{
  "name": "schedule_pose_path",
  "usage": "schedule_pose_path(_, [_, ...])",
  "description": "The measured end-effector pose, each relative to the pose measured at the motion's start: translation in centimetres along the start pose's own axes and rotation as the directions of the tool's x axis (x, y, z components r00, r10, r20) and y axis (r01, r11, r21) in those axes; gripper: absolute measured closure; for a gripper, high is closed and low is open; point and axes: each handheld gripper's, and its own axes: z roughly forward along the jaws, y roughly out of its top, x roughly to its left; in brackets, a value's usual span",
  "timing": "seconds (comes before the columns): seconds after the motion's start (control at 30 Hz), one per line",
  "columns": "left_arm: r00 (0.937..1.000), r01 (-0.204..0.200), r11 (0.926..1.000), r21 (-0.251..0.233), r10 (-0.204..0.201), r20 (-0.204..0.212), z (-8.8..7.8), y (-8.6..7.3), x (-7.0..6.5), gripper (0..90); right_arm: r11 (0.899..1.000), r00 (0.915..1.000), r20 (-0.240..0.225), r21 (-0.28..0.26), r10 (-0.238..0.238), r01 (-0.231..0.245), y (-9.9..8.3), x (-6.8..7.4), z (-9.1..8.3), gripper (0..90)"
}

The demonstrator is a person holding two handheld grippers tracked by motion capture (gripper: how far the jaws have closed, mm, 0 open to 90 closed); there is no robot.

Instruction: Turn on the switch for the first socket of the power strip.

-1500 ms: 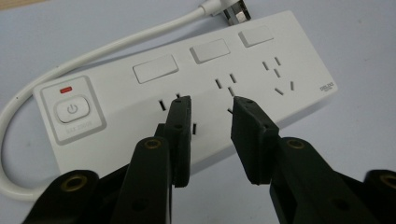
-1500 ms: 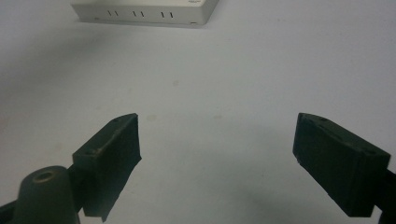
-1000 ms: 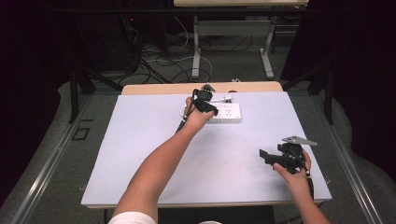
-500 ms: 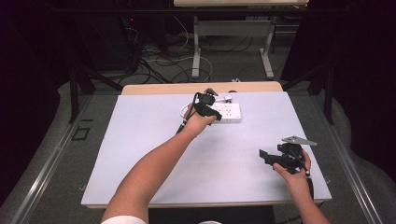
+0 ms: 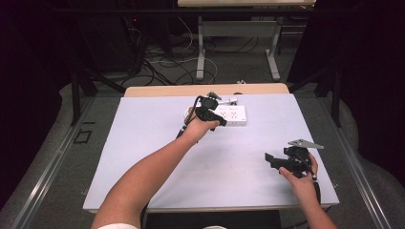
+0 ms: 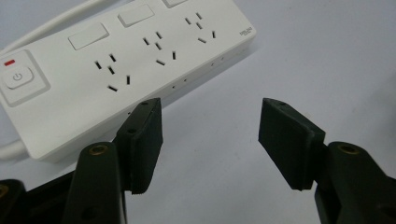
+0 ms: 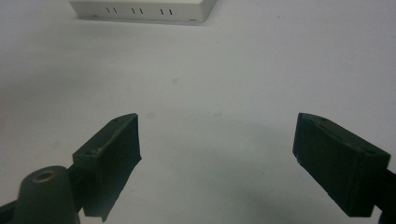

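A white power strip (image 5: 231, 115) lies at the far middle of the table, with a power button, rocker switches and several sockets on its top (image 6: 116, 60). My left gripper (image 5: 215, 117) hovers at the strip's left end. Its jaws (image 6: 212, 126) are open and have just been opening, with nothing but bare table between them, and the left jaw tip is close to the strip's near side. My right gripper (image 5: 272, 160) rests near the table's front right, pointing left. It is open and empty (image 7: 219, 140), with the strip's side (image 7: 140, 9) far ahead.
The pale table top (image 5: 157, 143) has a wooden strip (image 5: 167, 90) along its far edge. The strip's white cord (image 6: 56, 23) runs off to the left. Beyond the table, cables lie on the floor (image 5: 167, 62) around desk legs (image 5: 200, 52).
My left hand has shifted a little toward me at the power strip's left end. The right hand has kept still.
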Motion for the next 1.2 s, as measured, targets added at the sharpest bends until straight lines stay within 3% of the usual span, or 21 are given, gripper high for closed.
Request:
schedule_pose_path(0.33, [0.9992, -0.036, 0.9992, -0.017, 0.036, 0.018, -1.7, -1.2, -0.8, 35.0, 1.000, 1.0000, 0.001, 0.001, 0.005, -0.005, 0.0, 0.1, 0.0, 14.3])
schedule_pose_path(0.63, [0.9987, -0.036, 0.9993, -0.011, 0.036, 0.036, -2.3, -2.5, -2.2, 31.0, 1.000, 1.0000, 0.000, 0.004, -0.004, 0.004, -0.1, 0.1, 0.0, 14.4])
schedule_pose_path(0.97, [0.9985, -0.050, 0.9988, 0.000, 0.050, 0.023, -2.4, -4.0, -3.0, 15.5, 1.000, 1.0000, 0.003, 0.007, -0.005, 0.005, -0.1, 0.0, 0.1, 14.4])
schedule_pose_path(1.2, [0.9966, -0.057, 0.9984, 0.003, 0.057, 0.059, -2.5, -5.4, -2.9, 0.9, 1.000, 0.9999, 0.004, 0.005, -0.011, 0.011, -0.1, 0.0, 0.1, 14.4])
